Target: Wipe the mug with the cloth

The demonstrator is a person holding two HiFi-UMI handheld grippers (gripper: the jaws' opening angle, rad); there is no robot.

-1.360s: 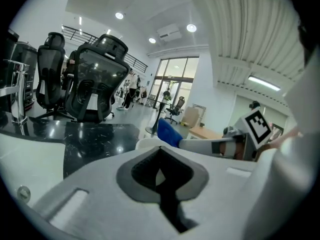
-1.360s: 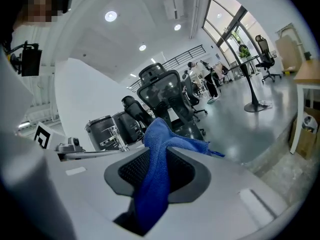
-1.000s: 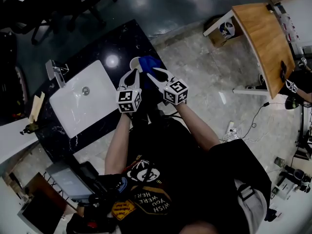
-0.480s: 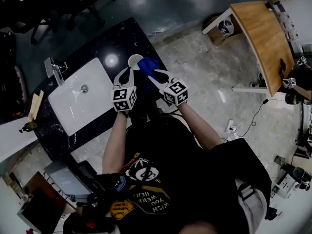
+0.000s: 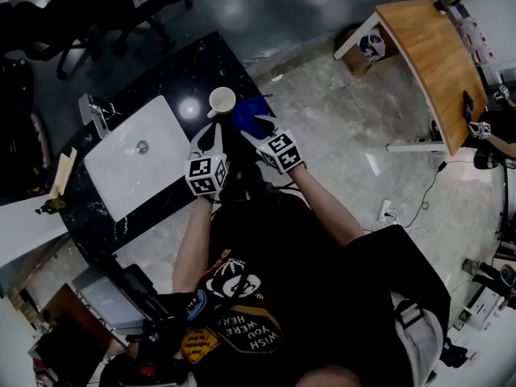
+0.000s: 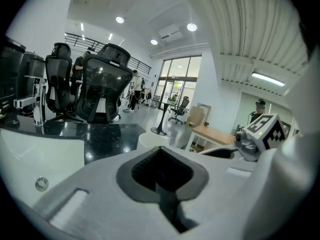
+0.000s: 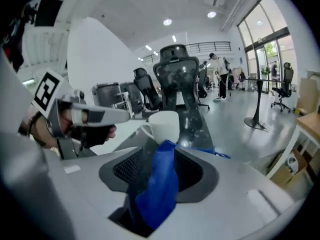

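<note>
Mug (image 5: pixel 222 101) stands alone; my right gripper (image 5: pixel 255 127) is opening around the cloth (image 7: pixel 157 189), my left gripper (image 5: pixel 210 134) apart and empty. I'd drop the cloth clear of it.

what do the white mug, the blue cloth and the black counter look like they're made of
White mug: probably glazed ceramic, smooth with a soft sheen. Blue cloth: soft fabric, matte, hanging in folds. Black countertop: polished stone or imitation, speckled, mirroring ceiling lights.
</note>
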